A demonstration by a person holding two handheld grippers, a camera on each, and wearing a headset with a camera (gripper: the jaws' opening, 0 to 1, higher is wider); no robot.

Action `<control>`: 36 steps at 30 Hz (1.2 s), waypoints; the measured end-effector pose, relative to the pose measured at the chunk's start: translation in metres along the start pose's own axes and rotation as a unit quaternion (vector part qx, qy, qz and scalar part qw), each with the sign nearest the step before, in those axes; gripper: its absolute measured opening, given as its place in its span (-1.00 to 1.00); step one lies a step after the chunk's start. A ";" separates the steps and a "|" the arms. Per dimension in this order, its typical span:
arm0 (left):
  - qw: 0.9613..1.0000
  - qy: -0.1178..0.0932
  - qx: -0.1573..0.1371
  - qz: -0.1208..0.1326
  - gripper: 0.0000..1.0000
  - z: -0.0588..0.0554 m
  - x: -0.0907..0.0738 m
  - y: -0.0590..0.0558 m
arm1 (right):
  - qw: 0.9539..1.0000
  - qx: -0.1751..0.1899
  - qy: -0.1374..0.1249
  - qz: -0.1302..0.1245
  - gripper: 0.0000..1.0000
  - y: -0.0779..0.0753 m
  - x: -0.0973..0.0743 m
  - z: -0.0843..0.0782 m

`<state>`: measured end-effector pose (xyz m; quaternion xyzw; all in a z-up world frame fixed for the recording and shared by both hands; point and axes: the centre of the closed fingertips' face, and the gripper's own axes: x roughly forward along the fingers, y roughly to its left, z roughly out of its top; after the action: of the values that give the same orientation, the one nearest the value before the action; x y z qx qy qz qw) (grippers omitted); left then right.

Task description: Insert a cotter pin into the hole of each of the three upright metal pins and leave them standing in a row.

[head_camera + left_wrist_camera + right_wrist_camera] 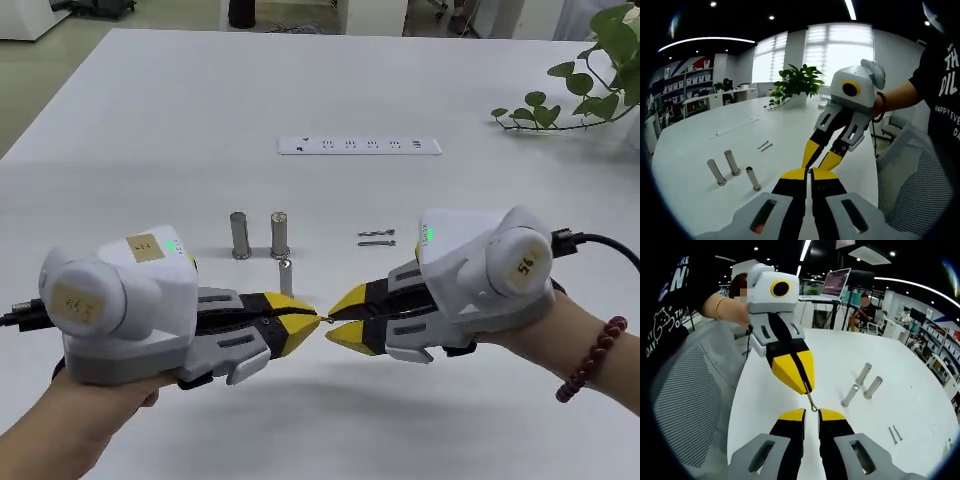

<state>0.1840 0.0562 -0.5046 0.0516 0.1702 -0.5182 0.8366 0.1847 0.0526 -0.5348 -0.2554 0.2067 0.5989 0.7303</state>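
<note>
Three short grey metal pins (pixel 240 235) stand upright on the white table, each on a wider foot. Two stand side by side, close but not touching. The third pin (pixel 286 277) stands just in front of the right-hand one, nearer the person. Two thin cotter pins (pixel 376 238) lie flat and parallel, side by side, to the right of the metal pins and apart from them. Another cotter pin (pixel 810 401) is pinched in the closed tip of the left gripper (pixel 805 387), its looped end sticking out.
</note>
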 end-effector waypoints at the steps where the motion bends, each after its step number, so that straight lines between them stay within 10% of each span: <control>1: 1.000 0.000 0.006 -0.005 -1.00 0.001 0.000 -0.001 | 1.000 -0.001 0.000 0.004 -0.91 0.001 0.000 0.000; 13: 0.997 0.018 0.048 -0.052 -1.00 0.000 0.003 -0.014 | 0.999 0.003 -0.004 0.032 -1.00 0.012 0.001 0.001; 36: 0.998 0.038 0.047 -0.035 -1.00 -0.015 0.003 -0.007 | 0.996 -0.074 0.048 0.016 -1.00 0.006 -0.001 -0.004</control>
<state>0.1759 0.0542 -0.5188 0.1045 0.1793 -0.5522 0.8074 0.1782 0.0508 -0.5379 -0.3340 0.2009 0.6116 0.6885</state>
